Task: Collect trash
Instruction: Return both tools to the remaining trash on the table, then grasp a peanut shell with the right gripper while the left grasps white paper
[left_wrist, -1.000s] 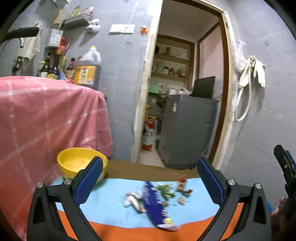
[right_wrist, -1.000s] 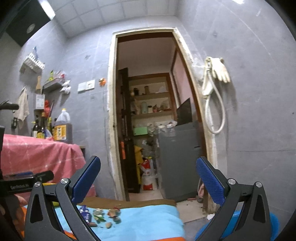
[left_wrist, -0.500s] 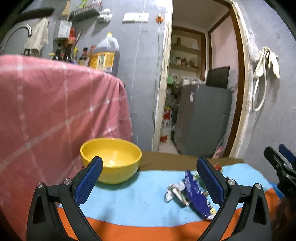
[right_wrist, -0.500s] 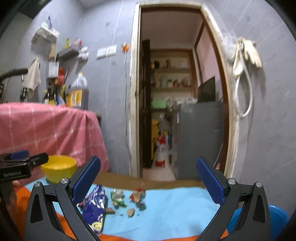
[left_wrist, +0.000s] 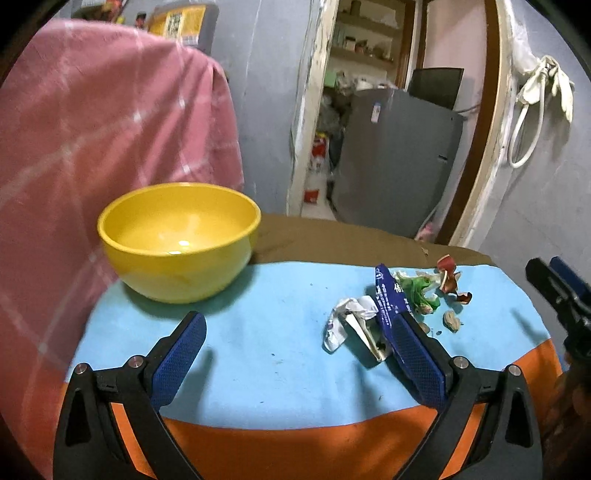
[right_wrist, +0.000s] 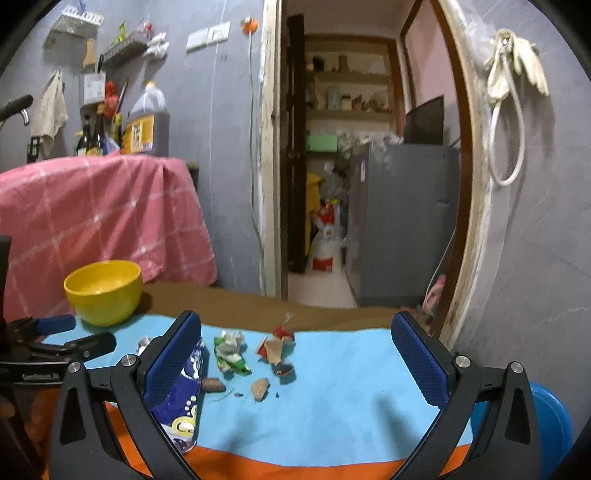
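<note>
At centre right, wrappers (left_wrist: 386, 308) litter the surface (left_wrist: 266, 343); both tongs, left (left_wrist: 301, 356) and right (right_wrist: 297, 363), gape empty — pinch one, drop into bowl (left_wrist: 179, 242).

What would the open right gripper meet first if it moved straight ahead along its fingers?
Probably the scattered scraps: the crumpled green-and-white wrapper and torn red wrapper pieces lie ahead of the right gripper on the light blue cloth; depth unclear.
</note>
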